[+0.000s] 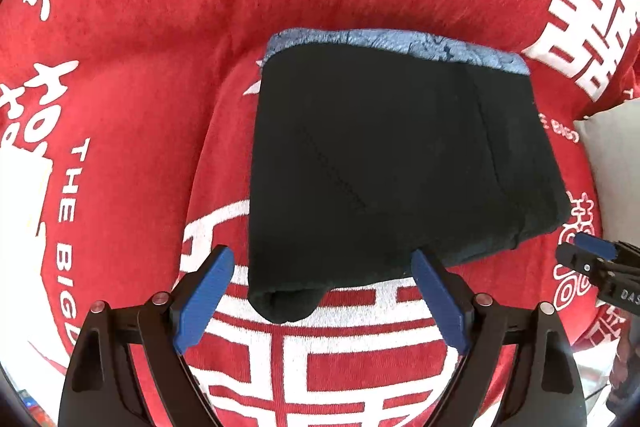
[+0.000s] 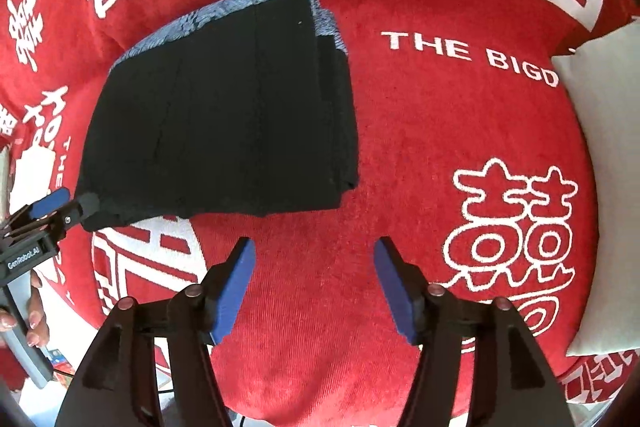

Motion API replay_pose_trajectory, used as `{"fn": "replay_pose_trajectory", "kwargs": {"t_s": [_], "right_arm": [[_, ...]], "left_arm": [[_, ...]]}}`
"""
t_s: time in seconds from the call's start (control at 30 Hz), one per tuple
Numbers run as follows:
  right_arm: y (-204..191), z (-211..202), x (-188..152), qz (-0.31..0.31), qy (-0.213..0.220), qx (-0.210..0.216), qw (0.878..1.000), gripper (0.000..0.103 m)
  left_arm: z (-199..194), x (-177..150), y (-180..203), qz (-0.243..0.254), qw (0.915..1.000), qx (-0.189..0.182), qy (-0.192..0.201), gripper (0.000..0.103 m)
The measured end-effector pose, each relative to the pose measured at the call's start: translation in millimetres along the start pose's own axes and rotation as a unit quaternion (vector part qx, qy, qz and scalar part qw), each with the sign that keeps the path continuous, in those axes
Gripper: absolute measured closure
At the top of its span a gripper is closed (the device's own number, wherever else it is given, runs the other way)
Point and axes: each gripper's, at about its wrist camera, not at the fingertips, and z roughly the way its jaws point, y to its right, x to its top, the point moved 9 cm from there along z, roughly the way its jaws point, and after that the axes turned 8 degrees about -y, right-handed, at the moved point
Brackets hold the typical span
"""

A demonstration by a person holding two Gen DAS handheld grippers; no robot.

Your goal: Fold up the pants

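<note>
My right gripper (image 1: 592, 251) is cut off at the frame edge; the pillow (image 2: 600, 187) too, and lettering under the pants (image 1: 380, 163) seems hidden.

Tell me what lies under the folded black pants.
The black pants rest on a red cover with white characters. A blue patterned fabric strip shows along their far edge, seemingly a layer beneath. How far it extends underneath is covered.

pants (image 1: 372, 163): one folded pair on the red blanket (image 1: 152, 67);
grippers: two, left gripper (image 1: 322, 291) and right gripper (image 2: 314, 283), near the blanket;
pillow (image 2: 600, 187): one, on the blanket
</note>
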Motion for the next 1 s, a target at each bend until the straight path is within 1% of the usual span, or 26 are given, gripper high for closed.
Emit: {"fn": "replay_pose_trajectory", "kwargs": {"t_s": [0.1, 0.17, 0.23, 0.33, 0.43, 0.5, 0.57, 0.63, 0.7, 0.73, 0.87, 0.93, 1.0], "right_arm": [[3, -2, 3, 0.012, 0.006, 0.02, 1.0, 0.036], [6, -4, 7, 0.017, 0.011, 0.041, 0.999, 0.036], [7, -7, 13, 0.014, 0.019, 0.058, 0.998, 0.035], [10, -11, 24, 0.004, 0.024, 0.07, 0.997, 0.035], [15, -12, 39, 0.007, 0.024, 0.093, 0.995, 0.033], [19, -11, 49, 0.015, 0.023, 0.117, 0.993, 0.031], [24, -10, 63, 0.026, 0.022, 0.16, 0.987, 0.03], [27, -4, 72, 0.037, 0.011, 0.202, 0.979, 0.025], [29, 6, 79, 0.045, -0.007, 0.241, 0.97, 0.024], [30, 13, 83, 0.045, -0.016, 0.253, 0.966, 0.024], [34, 35, 93, 0.039, -0.034, 0.28, 0.959, 0.024], [32, 44, 97, 0.033, -0.041, 0.307, 0.95, 0.024], [31, 49, 100, 0.027, -0.044, 0.325, 0.944, 0.024]], "left_arm": [[-5, 5, -4, -0.004, 0.9996, -0.026, 0.005, 0.012], [-8, 11, -8, -0.009, 0.999, -0.043, 0.007, 0.012], [-10, 19, -15, -0.02, 0.9981, -0.058, 0.007, 0.012], [-8, 34, -28, -0.04, 0.9957, -0.083, 0.008, 0.012], [2, 47, -35, -0.055, 0.9924, -0.11, -0.007, 0.012], [12, 54, -39, -0.06, 0.9913, -0.116, -0.016, 0.012], [19, 58, -40, -0.057, 0.9912, -0.117, -0.024, 0.012], [27, 64, -39, -0.05, 0.9893, -0.133, -0.033, 0.012], [35, 67, -37, -0.043, 0.9863, -0.152, -0.048, 0.012], [39, 69, -37, -0.039, 0.9854, -0.157, -0.053, 0.012], [52, 76, -35, -0.02, 0.9842, -0.164, -0.063, 0.012], [55, 78, -32, -0.014, 0.9825, -0.174, -0.066, 0.012], [59, 80, -28, -0.009, 0.9793, -0.19, -0.07, 0.012]]}}
